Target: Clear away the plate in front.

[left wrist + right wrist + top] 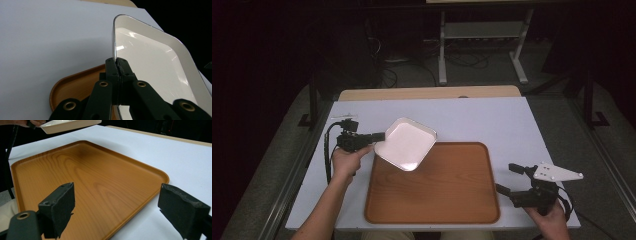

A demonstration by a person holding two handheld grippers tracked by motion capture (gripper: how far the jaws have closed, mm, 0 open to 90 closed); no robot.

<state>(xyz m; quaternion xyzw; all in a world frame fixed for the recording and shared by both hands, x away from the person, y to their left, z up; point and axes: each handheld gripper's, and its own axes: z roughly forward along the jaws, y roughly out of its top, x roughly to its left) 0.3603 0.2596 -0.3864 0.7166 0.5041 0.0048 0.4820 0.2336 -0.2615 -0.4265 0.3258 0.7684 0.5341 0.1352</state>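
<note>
High view, left tool: I see my left tool (379, 136) clamped on the left edge of the white dish (405, 143), with my left hand (345, 161) behind it.
High view, dish: it is a shallow, rounded-square dish, glossy white, turned so one corner aims away from me and one toward me. It sits tilted over the far-left corner of the wooden tray (432, 200); I cannot tell whether its low corner touches the tray.
High view, tray: a rounded rectangle with its long side running left to right across the bench (492, 120), orange-brown with a wood grain and a low raised rim.
High view, right tool: my right tool (507, 180) lies just off the tray's right edge with its jaws spread wide and nothing between them; my right hand (551, 216) holds it at the near-right of the bench.
Left gripper view, tool: the left tool (119, 65) has its black jaws closed tight on the dish (155, 65) rim.
Left gripper view, dish: the rim runs straight away from the camera, and the smooth inside shows bright reflections.
Left gripper view, tray: one rounded corner of the tray (72, 85) shows below, on the pale matte bench (50, 37).
Right gripper view, tool: the right tool (116, 207) is wide open and empty, its rough-edged black pads apart over the near edge of the tray (82, 170).
Right gripper view, dish: the dish (67, 125) hangs above the tray's far corner, its pale underside toward me.
</note>
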